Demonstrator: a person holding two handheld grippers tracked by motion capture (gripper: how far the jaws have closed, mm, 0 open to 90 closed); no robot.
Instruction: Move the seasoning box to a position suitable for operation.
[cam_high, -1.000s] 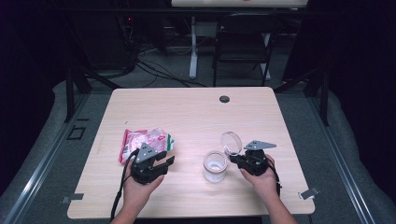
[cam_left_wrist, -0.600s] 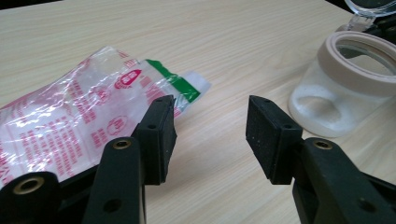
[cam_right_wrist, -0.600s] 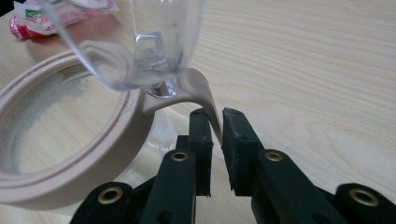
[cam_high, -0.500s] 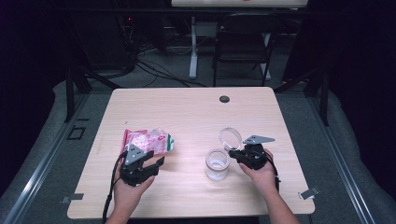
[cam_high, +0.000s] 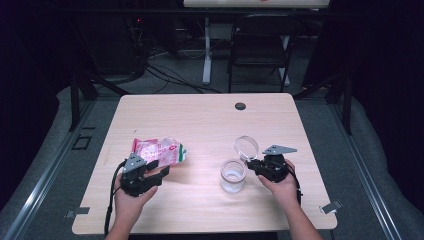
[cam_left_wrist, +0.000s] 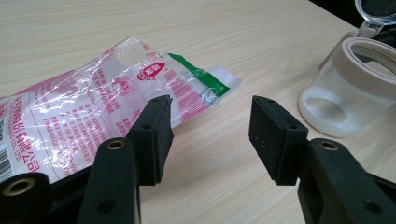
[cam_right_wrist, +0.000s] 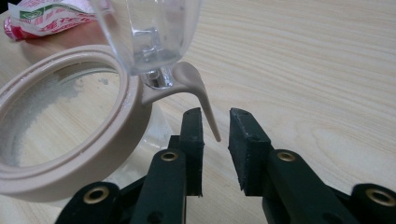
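A crinkled pink and clear plastic bag (cam_high: 159, 151) lies flat on the table's left half. My left gripper (cam_high: 161, 171) is just in front of it, low over the wood. Its jaws have just been opening and stand open (cam_left_wrist: 210, 121) with nothing between them; the bag (cam_left_wrist: 93, 112) is beside the left jaw. A clear jar (cam_high: 233, 176) with a beige rim stands at the right, its hinged lid (cam_high: 246, 147) tipped up. My right gripper (cam_high: 251, 165) is at the jar's right side. Its jaws (cam_right_wrist: 215, 116) have just been opening, and the beige latch tab (cam_right_wrist: 203, 100) hangs loosely between them.
The light wooden table (cam_high: 200, 120) has a dark cable grommet (cam_high: 240, 106) near its far edge. A folding chair (cam_high: 260, 45) and cables are on the floor beyond. The jar (cam_left_wrist: 355, 88) holds a thin white residue on its bottom.
My left gripper has moved left, away from the jar and along the bag's near edge, and its jaws have widened. The right jaws have parted around the latch tab.
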